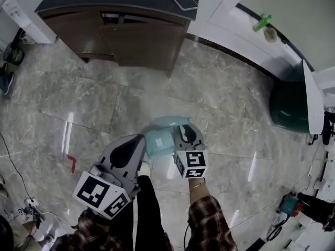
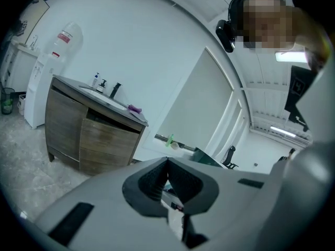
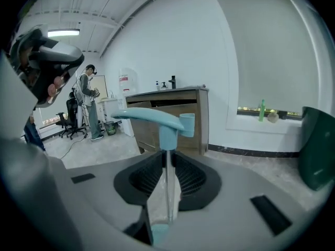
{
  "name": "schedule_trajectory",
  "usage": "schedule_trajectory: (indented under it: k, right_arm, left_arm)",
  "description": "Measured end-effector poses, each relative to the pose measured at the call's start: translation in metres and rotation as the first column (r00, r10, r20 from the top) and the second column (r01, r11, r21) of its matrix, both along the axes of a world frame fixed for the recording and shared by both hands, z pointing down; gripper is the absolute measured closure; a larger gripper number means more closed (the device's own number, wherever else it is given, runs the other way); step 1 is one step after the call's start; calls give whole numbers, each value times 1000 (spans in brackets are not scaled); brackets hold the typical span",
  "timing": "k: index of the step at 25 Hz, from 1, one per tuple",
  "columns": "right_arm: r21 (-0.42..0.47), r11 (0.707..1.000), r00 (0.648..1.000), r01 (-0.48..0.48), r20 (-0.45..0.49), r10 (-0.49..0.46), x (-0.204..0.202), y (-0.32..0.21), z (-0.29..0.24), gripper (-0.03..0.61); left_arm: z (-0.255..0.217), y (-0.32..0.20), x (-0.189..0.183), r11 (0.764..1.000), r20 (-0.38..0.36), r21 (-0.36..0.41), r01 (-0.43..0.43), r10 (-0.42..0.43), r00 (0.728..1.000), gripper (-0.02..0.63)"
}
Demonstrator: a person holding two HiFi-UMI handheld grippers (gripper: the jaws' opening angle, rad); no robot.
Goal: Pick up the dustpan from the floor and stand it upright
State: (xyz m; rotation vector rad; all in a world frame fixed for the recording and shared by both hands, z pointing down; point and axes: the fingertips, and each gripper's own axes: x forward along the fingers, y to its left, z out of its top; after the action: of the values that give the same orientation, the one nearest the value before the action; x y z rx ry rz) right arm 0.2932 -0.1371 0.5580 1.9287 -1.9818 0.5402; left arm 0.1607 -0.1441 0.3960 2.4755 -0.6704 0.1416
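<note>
In the right gripper view, the teal dustpan's slim metal pole point(image 3: 167, 192) runs upright between the jaws of my right gripper point(image 3: 168, 158), which is shut on it. The pole's teal T-shaped handle point(image 3: 157, 118) sticks out above the jaw tips. The head view shows the dustpan point(image 1: 158, 143) held up off the marble floor at my right gripper point(image 1: 186, 130). My left gripper point(image 1: 138, 140) hovers just left of the pan, jaw tips meeting. In the left gripper view the left gripper point(image 2: 167, 161) has nothing between its pads.
A wooden vanity cabinet point(image 1: 131, 35) with a dark top stands ahead. A dark green bin point(image 1: 288, 106) sits at the right by the white wall. Cables point(image 1: 26, 208) and a red tape mark point(image 1: 71, 163) lie on the floor at the left. A person point(image 3: 89, 101) stands far off.
</note>
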Motion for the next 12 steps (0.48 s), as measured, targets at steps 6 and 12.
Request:
schedule_trajectory:
  k: [6,12]
  right_arm:
    - [1,1000,999,-24,20,24,14,-3,3,499]
    - [-43,998,995,-54,84,57,21,-11,13,498]
  left_arm:
    - [6,11,16,1000,-3,-16,-19,19,1000,604]
    - [7,18,21,999,-1,-18,-32,32,999,604]
